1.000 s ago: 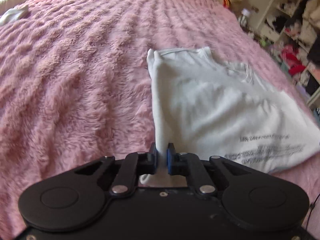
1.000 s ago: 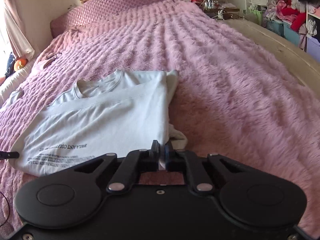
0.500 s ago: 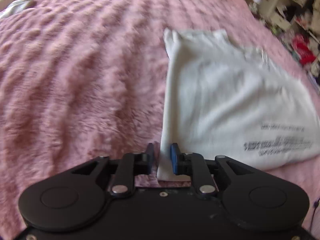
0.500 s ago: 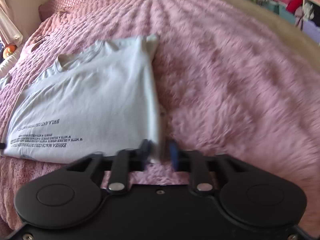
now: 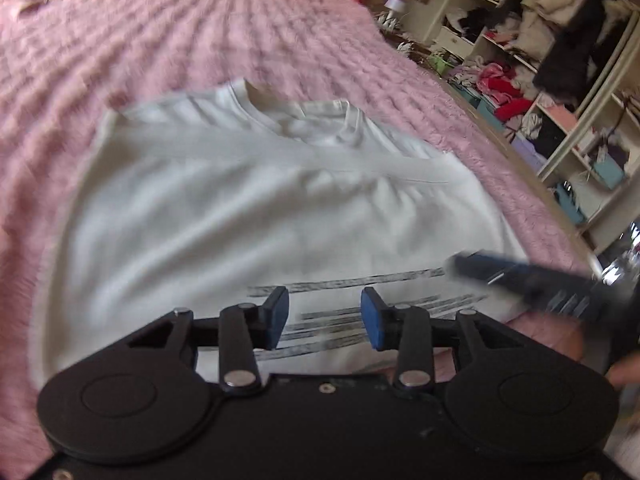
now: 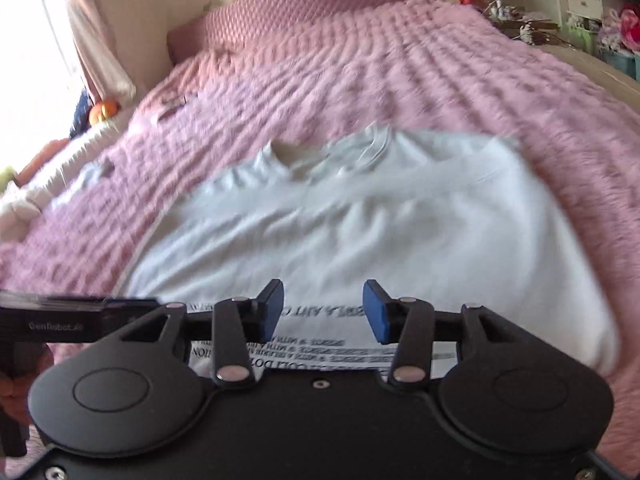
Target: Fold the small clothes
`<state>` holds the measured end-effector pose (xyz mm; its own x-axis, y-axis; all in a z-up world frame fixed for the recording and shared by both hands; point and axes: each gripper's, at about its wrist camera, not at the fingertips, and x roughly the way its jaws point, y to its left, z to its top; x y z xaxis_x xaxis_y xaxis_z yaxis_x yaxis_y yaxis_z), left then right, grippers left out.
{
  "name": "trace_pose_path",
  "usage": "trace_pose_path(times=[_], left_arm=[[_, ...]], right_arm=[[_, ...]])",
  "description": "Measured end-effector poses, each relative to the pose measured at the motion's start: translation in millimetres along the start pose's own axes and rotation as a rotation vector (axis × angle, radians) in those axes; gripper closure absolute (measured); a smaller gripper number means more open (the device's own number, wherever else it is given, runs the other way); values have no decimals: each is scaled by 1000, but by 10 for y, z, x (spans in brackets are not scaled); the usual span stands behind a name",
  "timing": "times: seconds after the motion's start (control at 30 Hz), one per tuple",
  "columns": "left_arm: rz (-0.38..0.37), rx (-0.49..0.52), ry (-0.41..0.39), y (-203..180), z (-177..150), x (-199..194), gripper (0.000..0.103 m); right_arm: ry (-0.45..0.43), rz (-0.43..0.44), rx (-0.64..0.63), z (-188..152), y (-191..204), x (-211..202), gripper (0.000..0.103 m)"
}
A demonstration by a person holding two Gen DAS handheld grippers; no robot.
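White T-shirt (image 5: pixel 248 216), flat on pink bed cover (image 5: pixel 192 32).
Left wrist: left gripper (image 5: pixel 324 312) just parted, empty over printed hem. Right wrist: right gripper (image 6: pixel 323 310) likewise just opened, empty, above shirt print.

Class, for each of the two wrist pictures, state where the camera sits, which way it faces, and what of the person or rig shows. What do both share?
Left wrist: rides the left gripper, jaws open, looking down over the white T-shirt towards the shelves; the right gripper crosses at right.
Right wrist: rides the right gripper, jaws open, facing the headboard; the left gripper and a hand show at left.
Shared: T-shirt, pink blanket.
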<state>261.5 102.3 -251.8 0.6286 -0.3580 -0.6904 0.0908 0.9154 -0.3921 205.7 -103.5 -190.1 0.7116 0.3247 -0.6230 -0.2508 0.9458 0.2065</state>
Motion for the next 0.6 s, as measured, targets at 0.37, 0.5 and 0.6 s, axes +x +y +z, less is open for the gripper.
trace_pose_path(times=[0.37,0.5,0.6], left_arm=[[31,-60,69,389,-221,162,70],[75,-54,56,705,-274,-43,72],[156,-77,55,946,-295,-133,72]], right_arm=[[102,-190,-12,-172,-464,-46,62],[119,-298,101,-207,-1161,-332,64],[125,-212,227,-238,-1532,-448,71]])
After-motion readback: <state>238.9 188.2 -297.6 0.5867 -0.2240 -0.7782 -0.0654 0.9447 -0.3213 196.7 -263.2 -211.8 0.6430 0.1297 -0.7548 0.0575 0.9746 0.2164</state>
